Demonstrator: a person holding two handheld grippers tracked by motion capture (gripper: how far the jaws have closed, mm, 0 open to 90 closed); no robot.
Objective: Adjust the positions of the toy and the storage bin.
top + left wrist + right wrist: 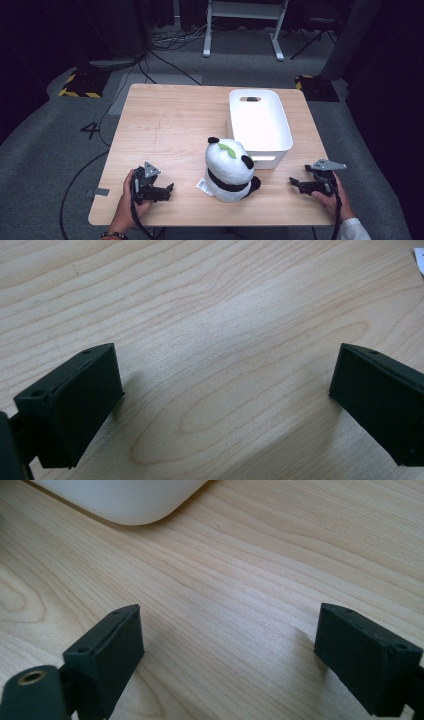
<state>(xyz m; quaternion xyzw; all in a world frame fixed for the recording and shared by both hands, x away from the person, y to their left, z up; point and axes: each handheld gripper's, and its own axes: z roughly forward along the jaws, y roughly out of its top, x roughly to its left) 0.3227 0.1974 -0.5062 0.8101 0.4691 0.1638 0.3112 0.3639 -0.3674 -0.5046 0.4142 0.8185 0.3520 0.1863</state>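
While both hands rest on the table, the left gripper and right gripper flank the panda plush, jaws spread wide and empty. Just behind the panda sits the white bin.

The person's left hand comes in from the 6 o'clock edge and holds the black two-jaw left gripper, which points toward 3 o'clock. Its jaws stand wide apart with nothing between them. The right hand holds the black two-jaw right gripper, pointing toward 9 o'clock, jaws also spread wide and empty.
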